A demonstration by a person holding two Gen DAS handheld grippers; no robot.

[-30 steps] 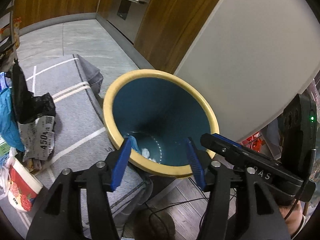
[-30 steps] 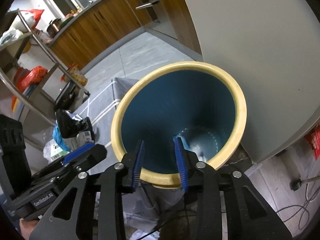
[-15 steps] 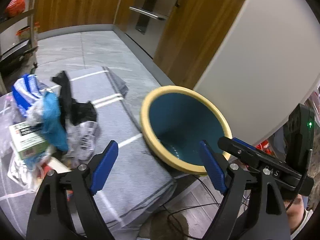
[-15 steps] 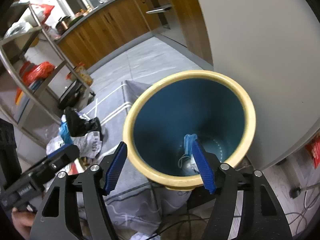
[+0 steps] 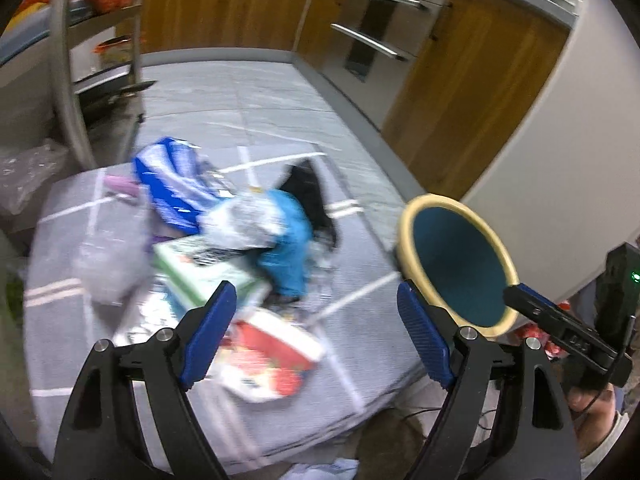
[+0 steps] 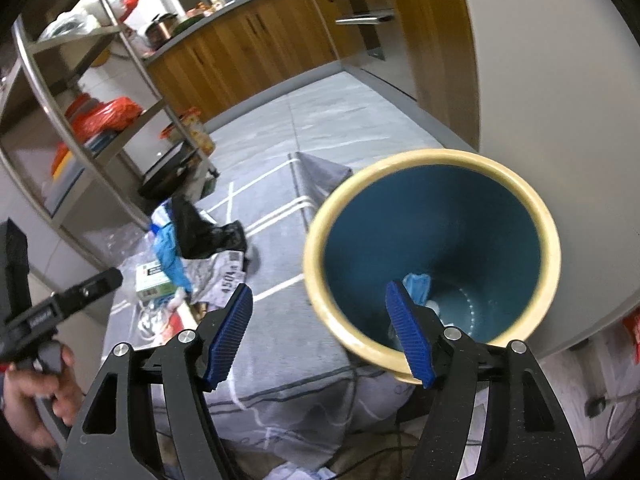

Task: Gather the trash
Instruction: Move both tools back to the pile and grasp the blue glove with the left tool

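Blue-padded jaws stand spread and empty over a littered grey cloth as the trash round pauses between pickups.

The left gripper (image 5: 316, 332) aims at the trash heap (image 5: 240, 240) at about 11 o'clock from its fingertips, probably lining up the next piece; nothing sits between its pads. The heap, a red-and-white carton (image 5: 268, 360), a green-and-white box (image 5: 200, 264), a blue glove (image 5: 288, 236) and a black bag (image 5: 308, 196), lies loose on the striped cloth (image 5: 360, 264). The right gripper (image 6: 320, 332), fingers likewise apart and holding nothing, hangs at the near rim of the yellow-rimmed teal bin (image 6: 432, 160), which stands at 2 o'clock from it. Inside the bin, at the bottom, lie a crumpled blue scrap (image 6: 416, 286) and something white (image 6: 448, 308).
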